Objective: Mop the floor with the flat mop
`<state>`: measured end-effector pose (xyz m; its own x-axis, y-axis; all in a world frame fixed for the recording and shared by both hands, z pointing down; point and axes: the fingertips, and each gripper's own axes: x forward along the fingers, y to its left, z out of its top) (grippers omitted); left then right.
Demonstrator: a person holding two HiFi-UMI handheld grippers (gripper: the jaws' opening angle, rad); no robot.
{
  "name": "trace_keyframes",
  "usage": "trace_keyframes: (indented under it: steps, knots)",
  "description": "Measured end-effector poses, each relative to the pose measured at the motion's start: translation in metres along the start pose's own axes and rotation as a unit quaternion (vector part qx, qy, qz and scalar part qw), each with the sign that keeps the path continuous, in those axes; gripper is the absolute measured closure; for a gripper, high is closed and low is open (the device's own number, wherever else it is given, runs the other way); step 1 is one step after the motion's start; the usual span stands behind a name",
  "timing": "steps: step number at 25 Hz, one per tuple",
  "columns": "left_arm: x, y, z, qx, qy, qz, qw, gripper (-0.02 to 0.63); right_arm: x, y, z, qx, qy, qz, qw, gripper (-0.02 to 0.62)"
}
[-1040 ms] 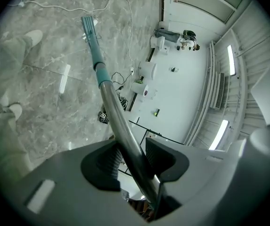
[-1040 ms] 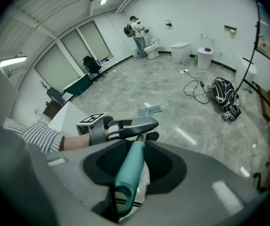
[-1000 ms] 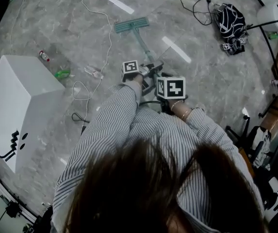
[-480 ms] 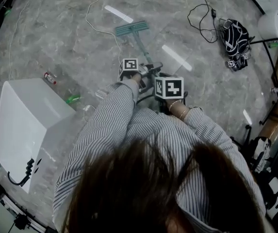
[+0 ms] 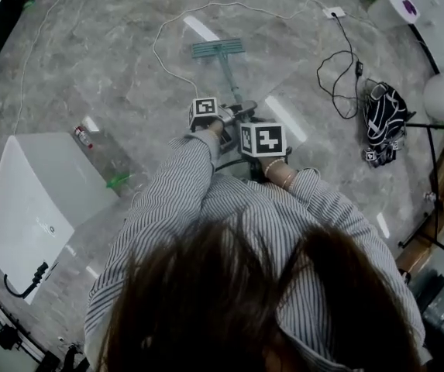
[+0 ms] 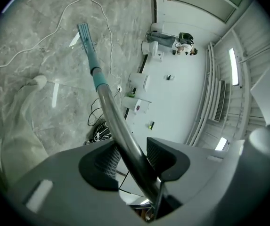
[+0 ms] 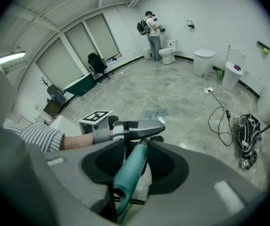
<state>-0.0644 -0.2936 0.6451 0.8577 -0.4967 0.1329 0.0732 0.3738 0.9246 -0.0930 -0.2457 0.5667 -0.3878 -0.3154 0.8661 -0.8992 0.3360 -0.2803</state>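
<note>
The flat mop lies with its teal head [image 5: 218,48] flat on the grey marble floor ahead of me, and its pole [image 5: 228,80] slopes back to both grippers. My left gripper [image 5: 223,116] is shut on the silver pole [image 6: 120,126], with the mop head [image 6: 84,32] far down the line. My right gripper [image 5: 259,149], nearer my body, is shut on the teal hand grip [image 7: 131,171]. Its jaws have just been opening a little, and the grip still sits between them. The right gripper view also shows the left gripper [image 7: 134,127] and the mop head [image 7: 156,112].
A white box [image 5: 43,200] stands on the floor at left, a small bottle [image 5: 82,136] and a green scrap [image 5: 117,180] beside it. A white cable [image 5: 177,22] loops past the mop head to a socket strip [image 5: 333,12]. A black bag [image 5: 384,118] with dark cable lies at right. A person [image 7: 152,34] stands by toilets far off.
I have moved across the floor with the mop held out ahead. The white box has slid left, the black bag down and right, and a socket strip and white bin have come into view.
</note>
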Motion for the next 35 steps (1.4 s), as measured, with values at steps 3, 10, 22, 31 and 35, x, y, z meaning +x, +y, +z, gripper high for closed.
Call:
trace_keyframes:
  steps: [3,10,22,31,35]
  knots:
    - [0.027,-0.033,0.051,0.002,-0.011,0.001,0.9999,0.437,0.014,-0.016,0.066,-0.011,0.004,0.017,1.0,0.445]
    - [0.081,-0.083,0.123,0.012,0.02,-0.02,0.9995,0.402,0.042,-0.049,0.175,-0.006,-0.013,0.037,0.999,0.506]
    - [0.092,-0.155,0.265,-0.016,0.015,-0.048,0.9986,0.408,0.116,-0.038,0.319,0.001,-0.029,0.039,0.999,0.594]
    - [0.102,-0.182,0.334,-0.01,0.038,-0.042,0.9984,0.405,0.138,-0.022,0.389,-0.08,-0.077,0.014,0.994,0.571]
    - [0.112,-0.179,0.338,-0.015,0.05,-0.038,0.9979,0.413,0.135,-0.037,0.389,-0.07,-0.073,-0.013,0.995,0.496]
